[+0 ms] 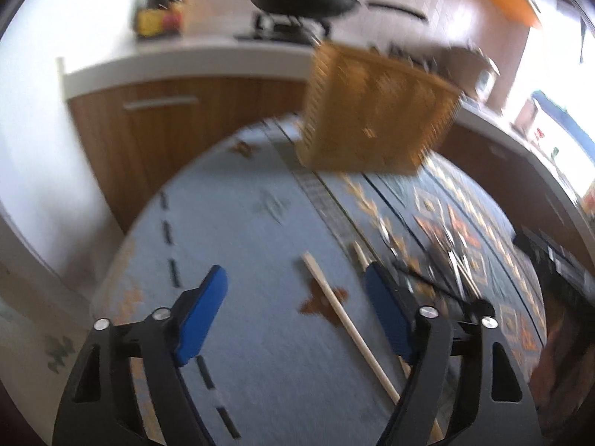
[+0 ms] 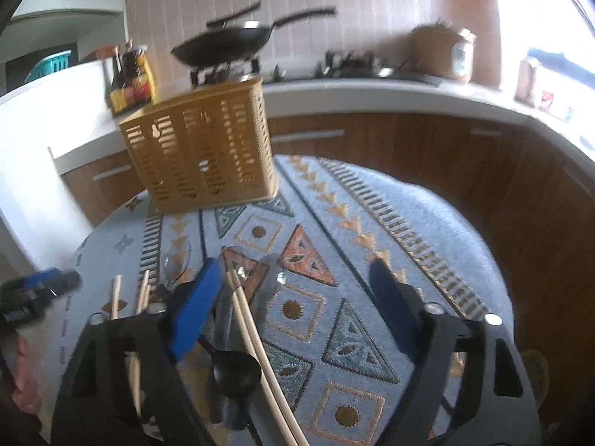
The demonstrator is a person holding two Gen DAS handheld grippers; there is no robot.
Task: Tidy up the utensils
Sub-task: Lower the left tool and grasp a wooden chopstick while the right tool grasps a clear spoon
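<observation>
A yellow-brown slotted utensil basket [image 1: 375,111] stands at the far side of the patterned blue tablecloth [image 1: 260,223]; it also shows in the right wrist view [image 2: 200,152]. My left gripper [image 1: 297,297] is open and empty above a single wooden chopstick [image 1: 346,319]. Several metal utensils [image 1: 453,260] lie blurred to its right. My right gripper [image 2: 293,290] is open and empty above a pair of wooden chopsticks [image 2: 253,334], a black spoon [image 2: 236,371] and clear spoons [image 2: 178,260]. Two more chopsticks [image 2: 128,293] lie to the left, by the left gripper [image 2: 37,290].
Behind the round table runs a white counter [image 2: 372,93] with wooden cabinets [image 2: 409,141], a stove with a black wok [image 2: 227,44], sauce bottles [image 2: 130,78] and a pot [image 2: 442,52]. The table edge curves close on the left [image 1: 122,252].
</observation>
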